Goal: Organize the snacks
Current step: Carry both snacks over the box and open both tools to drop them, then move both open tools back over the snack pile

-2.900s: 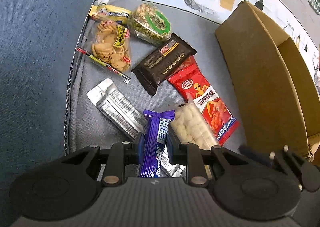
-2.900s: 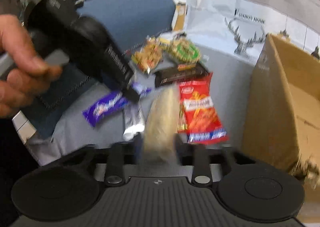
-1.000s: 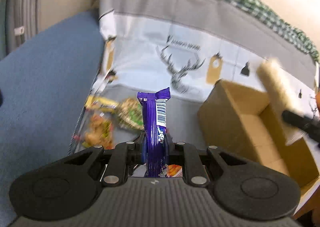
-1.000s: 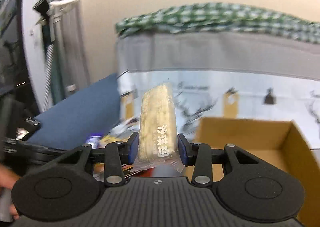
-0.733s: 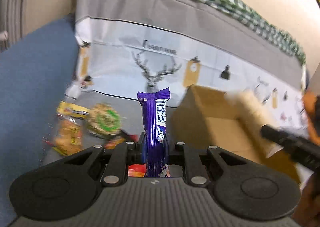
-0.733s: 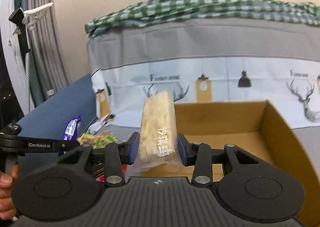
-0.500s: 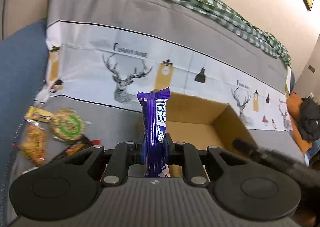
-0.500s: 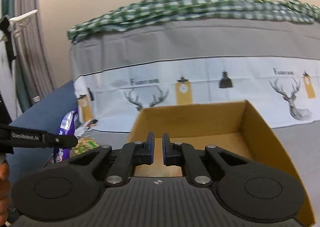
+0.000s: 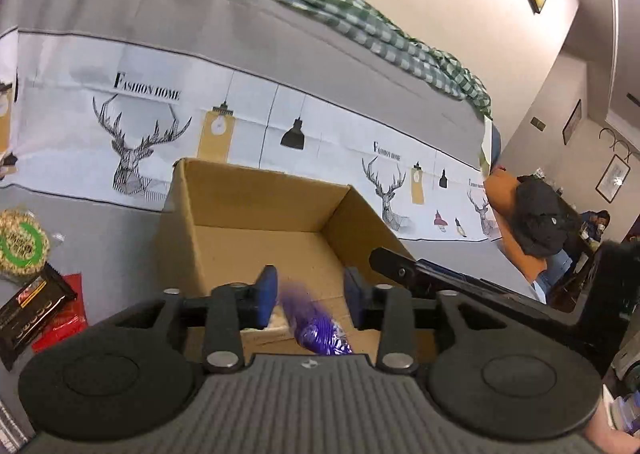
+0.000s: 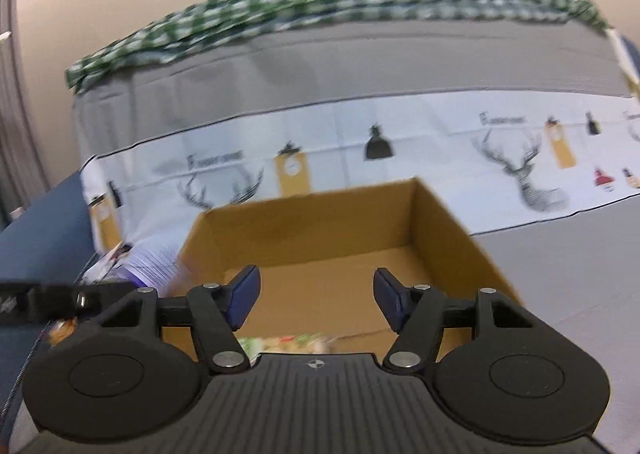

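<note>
The left gripper (image 9: 307, 300) is pointing down into the box (image 9: 256, 214), and its fingers are spreading apart. A purple bar (image 9: 316, 328) is sitting between them, blurry, touching neither pad, low inside the box. Only the left view is showing this bar clearly. It is also showing a round green snack (image 9: 22, 248), a dark bar (image 9: 34, 304) and a red pack (image 9: 64, 318) lying on the grey cover, left of the fingers and outside the box. The right gripper (image 9: 404, 266) is poking in from the right, just past the right finger.

The right gripper (image 10: 316, 300) is also tilting down over the box (image 10: 332, 222). Its fingers are opening wide, and nothing is between them. Just below them, at the near edge of the box floor, a blurry pale snack (image 10: 288, 342) is lying. Left of the fingers, the left gripper (image 10: 80, 298) is reaching across, with a purple blur (image 10: 150, 260) above its tip.
</note>
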